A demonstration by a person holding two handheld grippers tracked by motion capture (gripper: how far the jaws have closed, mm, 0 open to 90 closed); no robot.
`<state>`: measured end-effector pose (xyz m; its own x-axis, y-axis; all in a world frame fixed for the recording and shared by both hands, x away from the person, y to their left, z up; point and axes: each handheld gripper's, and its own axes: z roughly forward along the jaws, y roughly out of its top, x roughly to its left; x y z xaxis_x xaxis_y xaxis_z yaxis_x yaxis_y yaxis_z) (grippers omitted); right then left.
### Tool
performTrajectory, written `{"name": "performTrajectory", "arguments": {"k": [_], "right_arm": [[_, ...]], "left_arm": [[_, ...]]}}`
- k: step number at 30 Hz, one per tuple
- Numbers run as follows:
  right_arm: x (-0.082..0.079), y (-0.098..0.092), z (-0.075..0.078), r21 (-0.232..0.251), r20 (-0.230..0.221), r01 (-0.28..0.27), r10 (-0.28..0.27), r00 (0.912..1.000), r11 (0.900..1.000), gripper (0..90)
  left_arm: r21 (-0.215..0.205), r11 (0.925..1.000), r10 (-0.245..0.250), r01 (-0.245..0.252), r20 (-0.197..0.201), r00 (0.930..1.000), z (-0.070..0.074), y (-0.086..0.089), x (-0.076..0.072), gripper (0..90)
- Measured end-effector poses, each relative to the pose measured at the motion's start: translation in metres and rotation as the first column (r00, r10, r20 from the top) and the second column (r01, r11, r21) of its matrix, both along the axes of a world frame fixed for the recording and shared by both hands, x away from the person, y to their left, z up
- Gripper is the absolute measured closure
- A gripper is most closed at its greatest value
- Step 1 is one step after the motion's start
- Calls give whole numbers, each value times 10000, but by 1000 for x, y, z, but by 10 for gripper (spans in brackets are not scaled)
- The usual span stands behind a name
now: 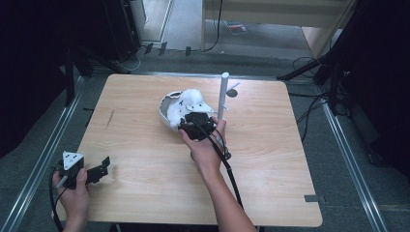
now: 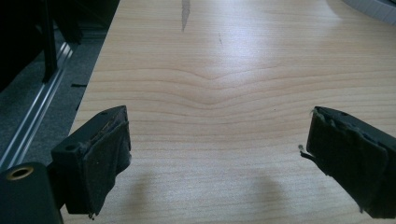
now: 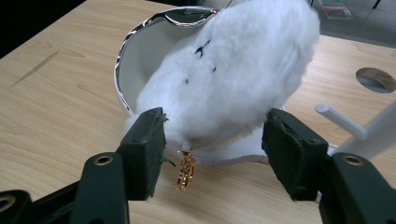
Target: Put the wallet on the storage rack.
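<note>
Right tool point(image 3: 212, 154) jaws stand wide around the plush point(image 3: 229, 74) by the bowl point(image 3: 135, 51), not pinching; back off level to clear the gold clasp point(image 3: 185, 170), while left tool point(image 2: 212, 158) idles wide over the desk point(image 2: 233, 70).

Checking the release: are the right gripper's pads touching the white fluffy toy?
Cannot tell. In the right gripper view the pads flank the white fluffy toy; no clear gap or contact shows.

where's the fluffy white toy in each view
high view: white plush toy at table centre, lying in the white bowl, just beyond the right gripper.
left gripper view: not in it.
right gripper view: upper centre, between the open jaws.
shared landmark: the white post.
</note>
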<state>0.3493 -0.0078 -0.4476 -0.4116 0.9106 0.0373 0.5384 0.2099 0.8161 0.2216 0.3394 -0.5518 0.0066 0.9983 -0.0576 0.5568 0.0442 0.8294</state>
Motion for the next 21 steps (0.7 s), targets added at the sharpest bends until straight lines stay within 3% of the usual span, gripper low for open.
{"name": "performTrajectory", "arguments": {"k": [21], "right_arm": [[-32, -49, 7, -32, -98, -210, 210, 9997, 9998, 390]], "left_arm": [[60, 10000, -4, 4, 17, 10000, 0, 0, 0, 69]]}}
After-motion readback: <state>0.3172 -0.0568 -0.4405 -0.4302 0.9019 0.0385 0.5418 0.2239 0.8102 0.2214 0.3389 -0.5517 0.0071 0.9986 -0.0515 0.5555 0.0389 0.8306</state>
